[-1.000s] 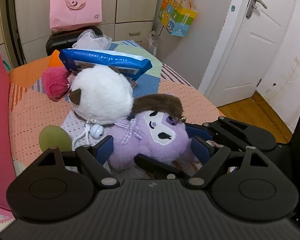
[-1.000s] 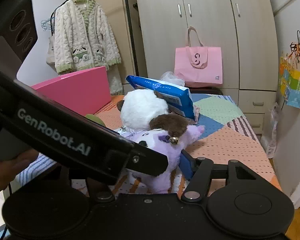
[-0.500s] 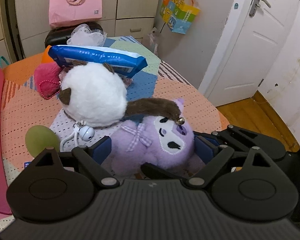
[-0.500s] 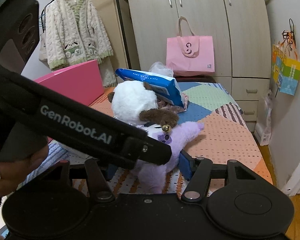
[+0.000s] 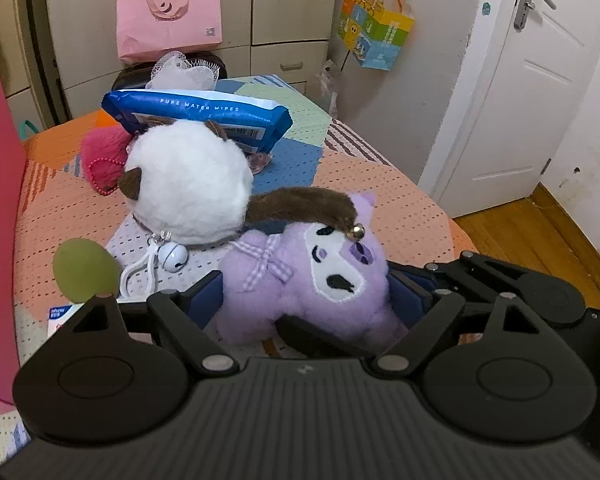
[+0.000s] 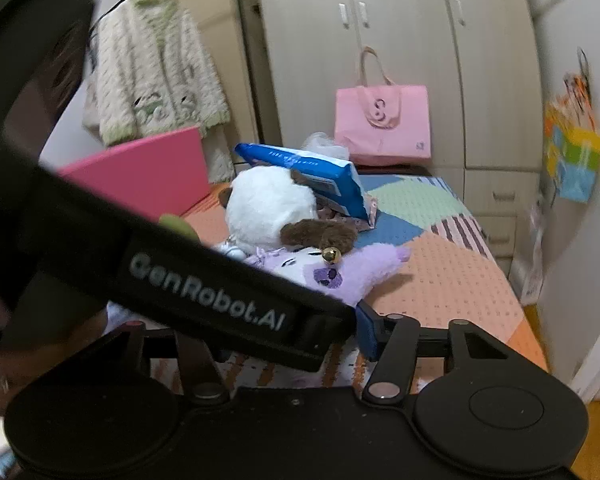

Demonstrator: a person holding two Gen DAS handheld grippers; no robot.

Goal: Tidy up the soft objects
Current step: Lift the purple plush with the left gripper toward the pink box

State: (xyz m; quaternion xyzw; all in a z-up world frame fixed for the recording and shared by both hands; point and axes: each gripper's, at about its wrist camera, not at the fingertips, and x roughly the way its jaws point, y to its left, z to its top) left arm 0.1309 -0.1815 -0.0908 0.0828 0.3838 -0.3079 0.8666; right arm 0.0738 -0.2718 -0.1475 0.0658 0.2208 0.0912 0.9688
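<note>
Plush toys crowd the near part of the bed (image 5: pixel 400 184), and the purple plush (image 5: pixel 320 292) lies right between the fingers of the left claw (image 5: pixel 306 300), its body on its side with the face turned up and toward the camera. Both blue pads sit close against its flanks, so the left claw looks closed on it or very nearly so, though firm contact cannot be confirmed. The toy's long axis runs roughly across the claw's opening, from the bow at the left to the ear at the right. Just behind it, a white plush (image 5: pixel 188 188) lies touching it, its brown tail draped over the purple head, with a pack of wipes (image 5: pixel 198 114) leaning on its far side. The right claw (image 6: pixel 284 332) comes in from the right side of the same toy; only one blue pad is visible, beside the purple body, and the other claw's frame hides the rest, so its opening cannot be told. The left claw is the nearer one for a lift.
</note>
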